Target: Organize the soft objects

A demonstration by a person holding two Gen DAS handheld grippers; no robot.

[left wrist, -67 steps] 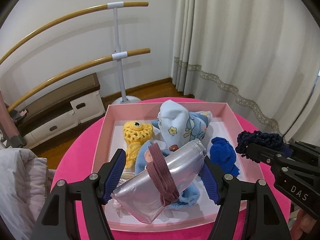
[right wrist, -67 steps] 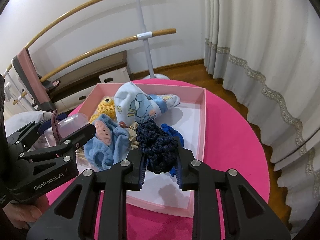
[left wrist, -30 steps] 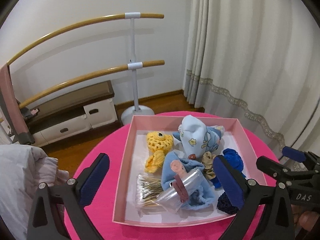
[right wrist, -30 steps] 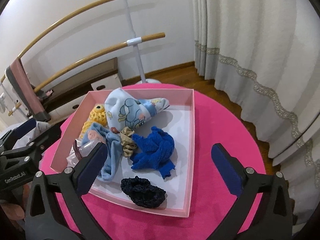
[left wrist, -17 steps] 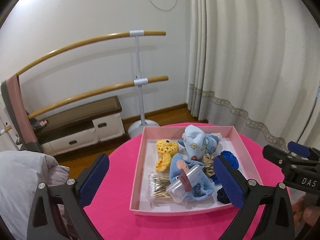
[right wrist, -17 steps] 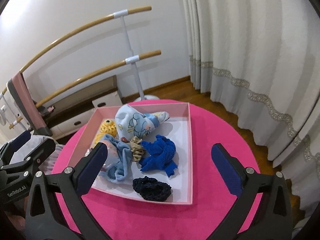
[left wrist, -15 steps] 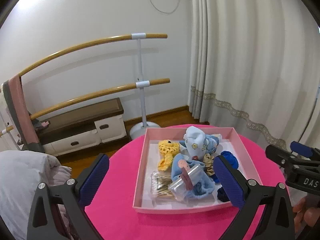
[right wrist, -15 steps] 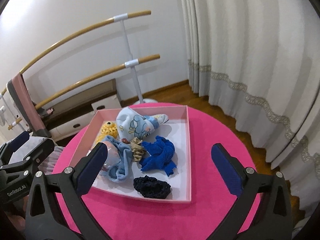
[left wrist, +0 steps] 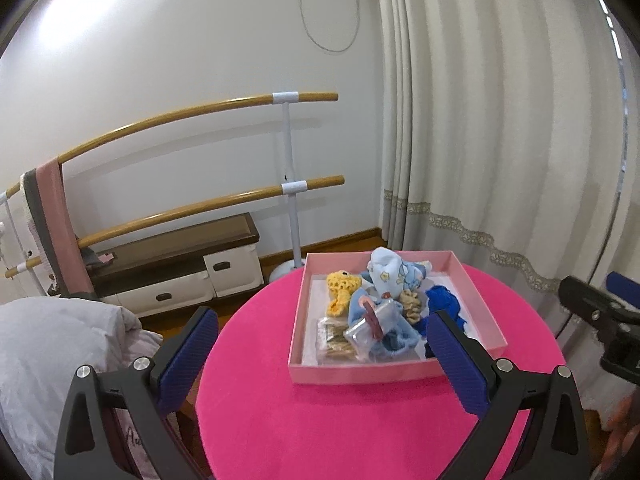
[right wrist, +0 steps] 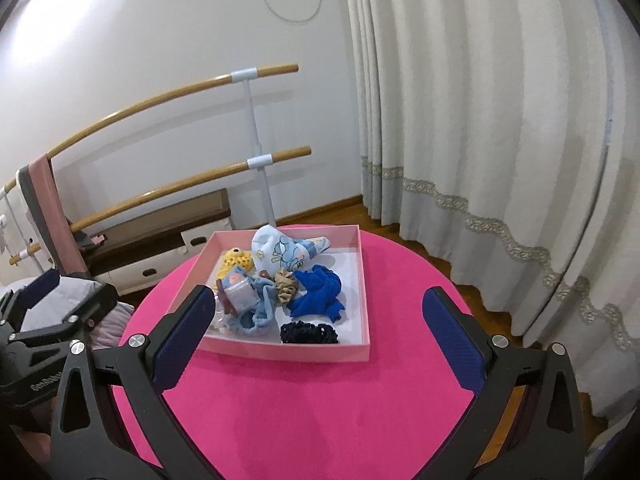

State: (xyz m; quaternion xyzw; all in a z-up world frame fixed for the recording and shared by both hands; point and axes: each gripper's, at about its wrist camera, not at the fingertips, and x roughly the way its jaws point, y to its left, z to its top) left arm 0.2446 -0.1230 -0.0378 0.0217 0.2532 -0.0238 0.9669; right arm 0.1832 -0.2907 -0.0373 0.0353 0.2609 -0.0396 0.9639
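Blue-padded left hand-held gripper point(left wrist: 322, 354) and right hand-held gripper point(right wrist: 320, 334) both gape wide, empty.

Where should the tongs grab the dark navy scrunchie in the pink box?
Probably across the middle of the dark navy scrunchie, coming straight down from above. It lies flat and long beside the near wall of the pink box, so a sideways approach would hit that wall. The right tongs are open and nearest.
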